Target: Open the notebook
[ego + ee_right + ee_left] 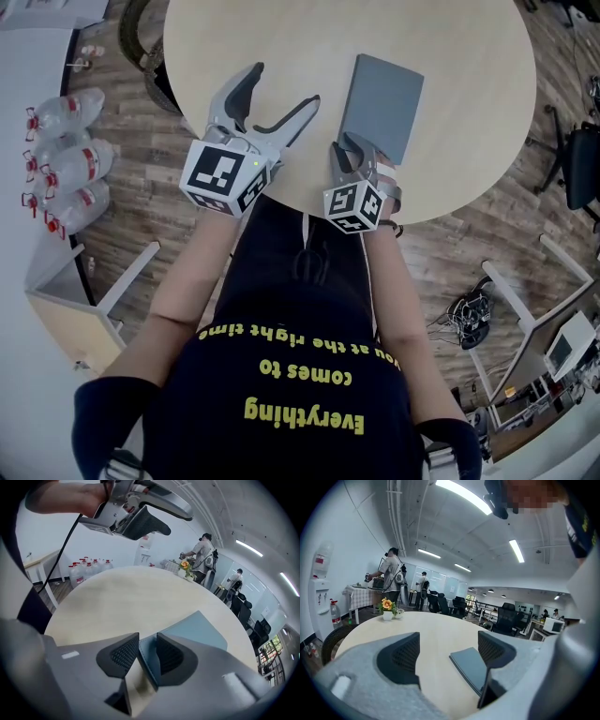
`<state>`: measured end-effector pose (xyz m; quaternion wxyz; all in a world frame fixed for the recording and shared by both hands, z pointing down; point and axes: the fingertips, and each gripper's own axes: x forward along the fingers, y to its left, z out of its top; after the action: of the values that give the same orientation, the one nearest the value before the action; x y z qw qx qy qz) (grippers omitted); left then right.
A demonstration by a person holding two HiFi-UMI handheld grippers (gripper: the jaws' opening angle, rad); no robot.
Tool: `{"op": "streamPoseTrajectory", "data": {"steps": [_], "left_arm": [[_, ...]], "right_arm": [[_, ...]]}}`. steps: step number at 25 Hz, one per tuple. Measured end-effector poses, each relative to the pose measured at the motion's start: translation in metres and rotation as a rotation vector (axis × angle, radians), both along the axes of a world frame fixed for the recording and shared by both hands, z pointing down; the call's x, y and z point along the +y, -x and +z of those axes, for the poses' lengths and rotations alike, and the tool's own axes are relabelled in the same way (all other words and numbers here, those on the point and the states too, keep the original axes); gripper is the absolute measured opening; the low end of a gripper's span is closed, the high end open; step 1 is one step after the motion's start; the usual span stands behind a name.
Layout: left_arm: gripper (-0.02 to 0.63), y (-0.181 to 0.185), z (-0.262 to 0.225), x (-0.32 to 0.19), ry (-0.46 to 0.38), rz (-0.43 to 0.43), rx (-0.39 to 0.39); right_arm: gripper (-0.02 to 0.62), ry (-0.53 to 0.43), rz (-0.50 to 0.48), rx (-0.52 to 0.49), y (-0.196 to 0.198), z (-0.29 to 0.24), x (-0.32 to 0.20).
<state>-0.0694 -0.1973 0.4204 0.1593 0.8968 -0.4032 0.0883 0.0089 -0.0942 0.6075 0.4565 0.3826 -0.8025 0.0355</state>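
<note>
A closed grey-blue notebook (380, 105) lies on the round pale wooden table (281, 28), right of centre. My right gripper (345, 148) sits at the notebook's near left corner. In the right gripper view the right gripper (147, 653) stands nearly shut, with the corner of the notebook's cover (145, 660) standing up between its black pads and both pads against it. The rest of the notebook (197, 630) stretches away beyond the jaws. My left gripper (286, 84) hovers wide open over bare table to the left of the notebook (468, 667), and the left gripper (447, 651) holds nothing.
A small pot of orange flowers (387, 609) stands at the table's far edge. Several water bottles (66, 159) lie on the floor to the left, beside a white table frame (75, 309). A dark chair (141, 37) sits by the table. People (391, 573) stand far back.
</note>
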Motion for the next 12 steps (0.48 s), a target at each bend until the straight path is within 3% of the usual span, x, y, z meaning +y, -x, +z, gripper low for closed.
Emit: {"op": "streamPoseTrajectory", "data": {"steps": [6,12], "left_arm": [[0.399,-0.003,0.0,0.001,0.001,-0.001,0.002],[0.399,-0.001,-0.003,0.0,-0.007,-0.003,0.005]], "right_arm": [[0.077,-0.007,0.024,-0.036,0.0,-0.007,0.001],[0.06,-0.014,0.136,-0.21,-0.006,-0.032,-0.005]]}}
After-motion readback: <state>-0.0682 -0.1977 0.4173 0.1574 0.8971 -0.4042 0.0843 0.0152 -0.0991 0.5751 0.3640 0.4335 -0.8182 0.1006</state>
